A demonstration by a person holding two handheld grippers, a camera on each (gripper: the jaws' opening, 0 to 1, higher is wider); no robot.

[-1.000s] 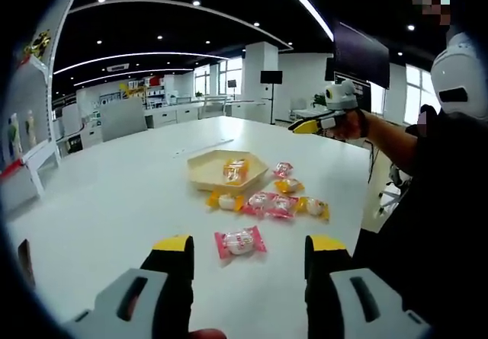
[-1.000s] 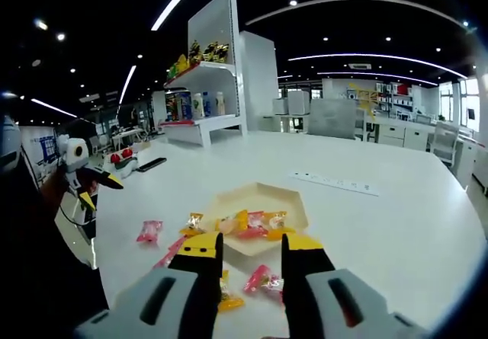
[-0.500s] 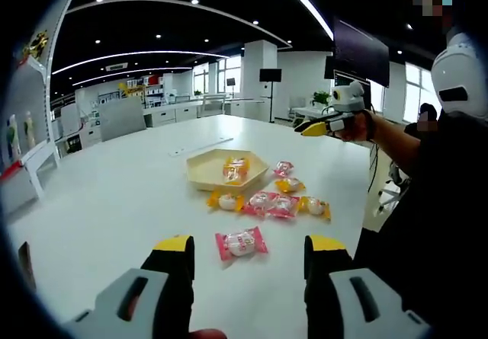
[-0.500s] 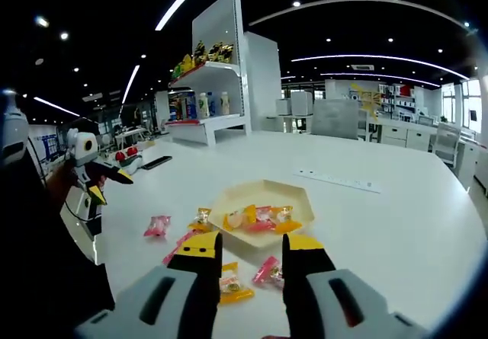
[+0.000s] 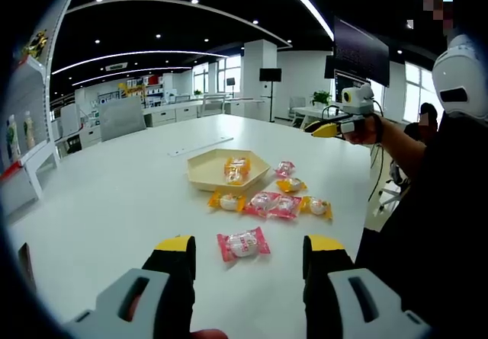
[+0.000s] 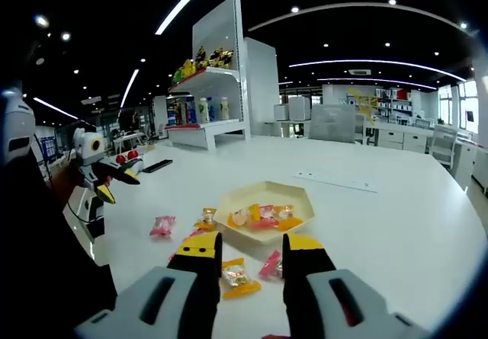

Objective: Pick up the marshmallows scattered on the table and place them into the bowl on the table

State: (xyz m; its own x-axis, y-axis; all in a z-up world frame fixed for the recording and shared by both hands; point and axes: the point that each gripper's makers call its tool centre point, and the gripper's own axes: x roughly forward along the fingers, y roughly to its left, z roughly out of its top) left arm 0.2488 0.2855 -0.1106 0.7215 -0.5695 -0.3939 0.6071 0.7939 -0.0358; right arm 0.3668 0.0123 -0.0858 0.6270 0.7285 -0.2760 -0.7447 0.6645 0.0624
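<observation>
On the white table (image 5: pixel 114 202), wrapped marshmallows (image 5: pixel 271 203) lie scattered beside the hexagonal bowl (image 5: pixel 207 171), which already holds some. Both the left gripper (image 5: pixel 244 249) and right gripper (image 6: pixel 245 246) hover released, empty, likely lining up the next pick.

Both grippers are hovering with jaws parted and nothing between them: left gripper (image 5: pixel 249 246), right gripper (image 6: pixel 247 244), both pointing forward.

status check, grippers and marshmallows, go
Left gripper open, empty, above pink marshmallow. Right gripper open, empty, above table. Several wrapped marshmallows already in bowl, others loose beside it. Nothing blocking.
</observation>
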